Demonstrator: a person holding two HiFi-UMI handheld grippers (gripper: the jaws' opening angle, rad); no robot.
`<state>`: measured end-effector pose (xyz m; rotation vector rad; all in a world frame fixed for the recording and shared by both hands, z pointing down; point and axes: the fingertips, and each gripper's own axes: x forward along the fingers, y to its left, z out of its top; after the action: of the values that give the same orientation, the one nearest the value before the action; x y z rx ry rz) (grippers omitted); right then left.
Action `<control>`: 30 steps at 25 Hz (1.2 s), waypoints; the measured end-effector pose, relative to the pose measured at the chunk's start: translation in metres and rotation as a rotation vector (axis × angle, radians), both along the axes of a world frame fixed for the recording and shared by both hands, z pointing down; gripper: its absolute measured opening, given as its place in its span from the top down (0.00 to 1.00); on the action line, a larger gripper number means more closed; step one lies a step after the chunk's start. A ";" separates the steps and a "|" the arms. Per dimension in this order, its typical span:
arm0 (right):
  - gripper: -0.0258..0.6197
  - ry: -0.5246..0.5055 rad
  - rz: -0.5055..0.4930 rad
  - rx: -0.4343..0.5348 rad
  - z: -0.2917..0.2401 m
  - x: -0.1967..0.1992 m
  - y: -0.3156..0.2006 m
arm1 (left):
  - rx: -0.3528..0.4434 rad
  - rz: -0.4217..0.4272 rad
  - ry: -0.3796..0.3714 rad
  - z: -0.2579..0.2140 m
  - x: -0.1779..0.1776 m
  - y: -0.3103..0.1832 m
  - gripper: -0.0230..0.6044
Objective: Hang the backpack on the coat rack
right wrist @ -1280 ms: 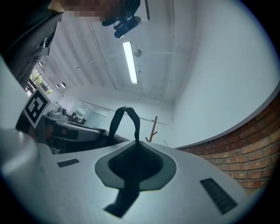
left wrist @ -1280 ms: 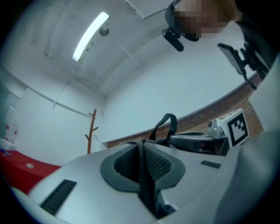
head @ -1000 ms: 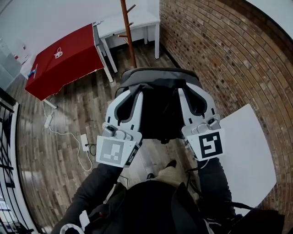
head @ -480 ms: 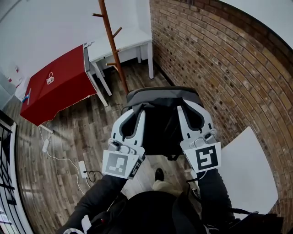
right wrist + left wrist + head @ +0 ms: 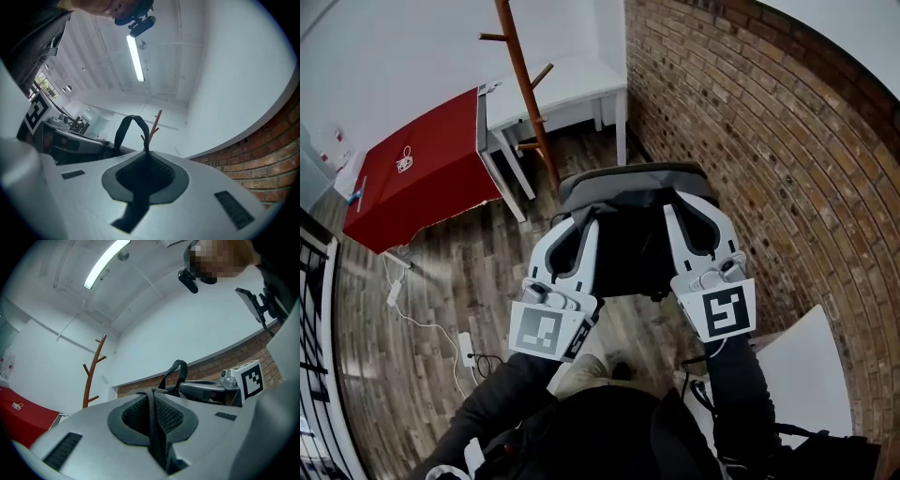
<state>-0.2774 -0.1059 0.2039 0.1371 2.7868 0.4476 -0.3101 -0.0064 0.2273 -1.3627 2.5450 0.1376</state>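
The left gripper (image 5: 577,230) is closed tight on the backpack's (image 5: 628,246) left strap (image 5: 153,427), and the right gripper (image 5: 682,221) on its right strap (image 5: 138,194). The backpack hangs between them, near the coat rack (image 5: 525,89), on the person's side of it.

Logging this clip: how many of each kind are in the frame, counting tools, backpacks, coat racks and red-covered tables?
tools: 2, the left tool and the right tool
backpack: 1
coat rack: 1
red-covered table: 1
total: 5
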 end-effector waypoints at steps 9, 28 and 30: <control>0.94 -0.001 -0.080 -0.023 0.010 -0.087 -0.018 | -0.020 -0.064 0.012 0.005 -0.074 -0.016 0.89; 0.94 0.038 -0.169 0.012 0.028 -0.291 -0.068 | 0.004 -0.114 0.061 0.033 -0.244 -0.068 0.89; 0.94 0.061 -0.192 0.024 0.032 -0.315 -0.073 | 0.010 -0.128 0.092 0.035 -0.263 -0.074 0.89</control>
<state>-0.5927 -0.1793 0.2364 0.4264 2.7921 0.4353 -0.5730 -0.0807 0.2628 -1.2117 2.6942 0.1929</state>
